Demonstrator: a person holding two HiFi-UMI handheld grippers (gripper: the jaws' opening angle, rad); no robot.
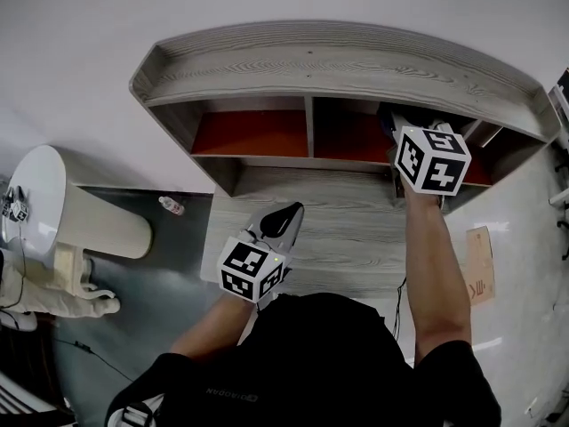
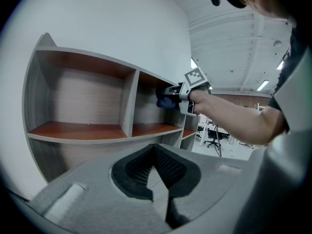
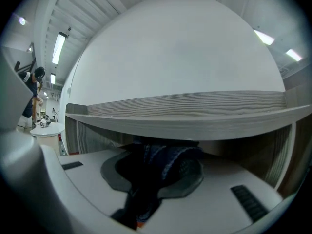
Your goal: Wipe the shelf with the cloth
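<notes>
Head view: right gripper (image 3: 152, 178) jaws and most of cloth (image 3: 168, 161) hidden behind its marker cube (image 1: 432, 158)

Left gripper (image 1: 286, 213) closed; right gripper (image 1: 402, 121) clamped

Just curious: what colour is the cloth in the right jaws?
Dark blue cloth, clearest in the left gripper view.

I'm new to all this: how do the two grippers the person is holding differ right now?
The right gripper has its jaws shut on a blue cloth; the left gripper has its jaws together on nothing. The right gripper reaches into the right part of the shelf, under its top board; the left gripper hangs outside, in front of the shelf. Both carry a black-and-white marker cube.
</notes>
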